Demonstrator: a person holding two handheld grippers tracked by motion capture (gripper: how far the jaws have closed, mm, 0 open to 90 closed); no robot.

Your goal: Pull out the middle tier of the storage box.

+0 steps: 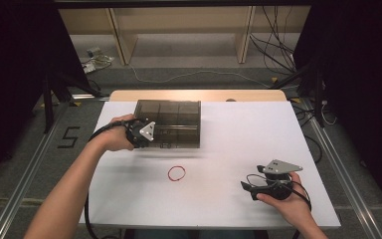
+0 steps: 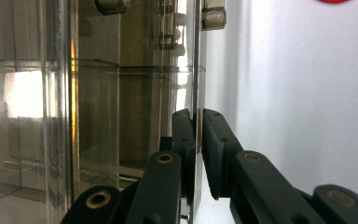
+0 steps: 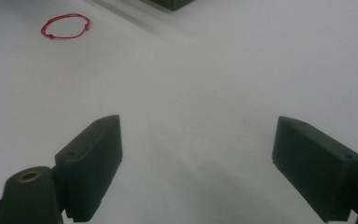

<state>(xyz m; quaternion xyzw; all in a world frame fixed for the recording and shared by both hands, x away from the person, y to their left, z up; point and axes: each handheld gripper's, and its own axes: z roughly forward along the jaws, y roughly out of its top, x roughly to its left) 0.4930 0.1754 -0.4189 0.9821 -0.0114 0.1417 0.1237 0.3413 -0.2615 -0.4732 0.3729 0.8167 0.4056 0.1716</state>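
Note:
A smoky see-through compartment box [image 1: 171, 122] sits on the far left-centre of the white table [image 1: 243, 134]. My left gripper [image 1: 155, 139] is at the box's front left corner. In the left gripper view [image 2: 198, 116] its jaws are shut on a thin clear panel of the box [image 2: 98, 93], apparently the lid edge. A red string loop [image 1: 176, 173] lies flat on the table in front of the box, also seen far left in the right gripper view [image 3: 65, 25]. My right gripper [image 1: 247, 188] rests low near the front right, open [image 3: 198, 130], with nothing between its jaws.
A wooden shelf unit [image 1: 179, 30] stands on the floor beyond the table, with loose cables [image 1: 273, 50] beside it. Metal rails [image 1: 25, 184] run along both sides of the table. A "5" mark [image 1: 68, 136] is on the floor at left.

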